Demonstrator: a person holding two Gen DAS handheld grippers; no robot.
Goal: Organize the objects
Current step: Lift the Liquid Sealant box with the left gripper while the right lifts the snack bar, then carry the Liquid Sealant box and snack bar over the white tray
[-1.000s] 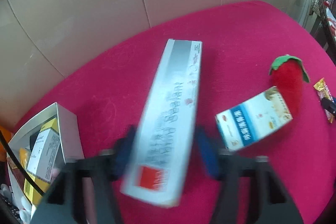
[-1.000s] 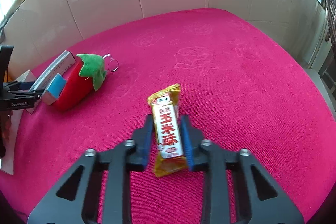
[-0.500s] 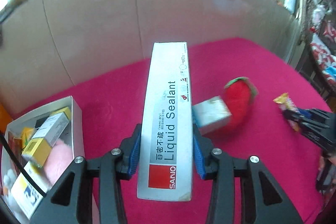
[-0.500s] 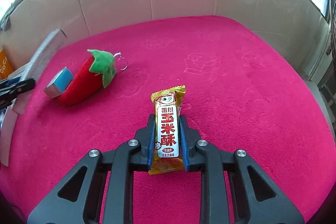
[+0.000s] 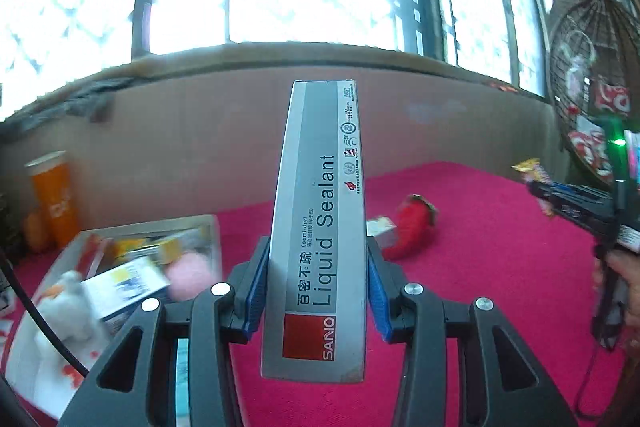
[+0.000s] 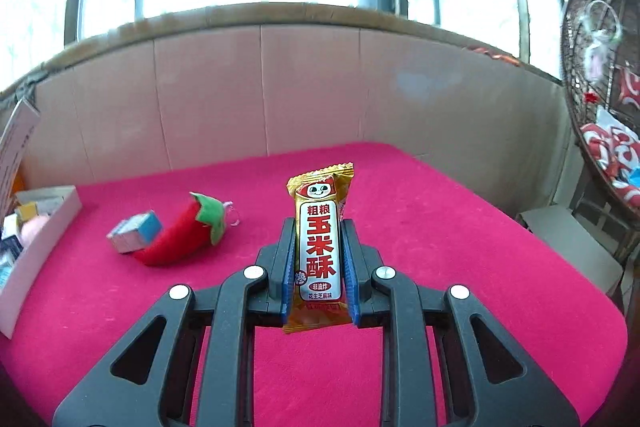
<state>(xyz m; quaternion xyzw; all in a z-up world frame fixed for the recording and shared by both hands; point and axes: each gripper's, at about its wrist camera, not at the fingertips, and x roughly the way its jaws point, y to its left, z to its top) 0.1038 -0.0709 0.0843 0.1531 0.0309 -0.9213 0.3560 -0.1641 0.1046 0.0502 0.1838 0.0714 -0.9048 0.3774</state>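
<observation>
A desk [image 6: 460, 267] under a magenta cloth stands before a beige panelled wall below bright windows. The left claw [image 5: 316, 279] is clenched on a long grey sealant box [image 5: 320, 227], held above the desk, its far end raised toward the wall. The right claw [image 6: 318, 263] is clenched on a gold snack bar [image 6: 320, 247], held upright off the cloth. Near the desk's left edge sits a white open box [image 6: 44, 247] filled with small packages and a pink soft item. Between that box and the desk's middle lies a red plush chili [image 6: 184, 235], touching a small blue-and-white carton [image 6: 134, 231].
</observation>
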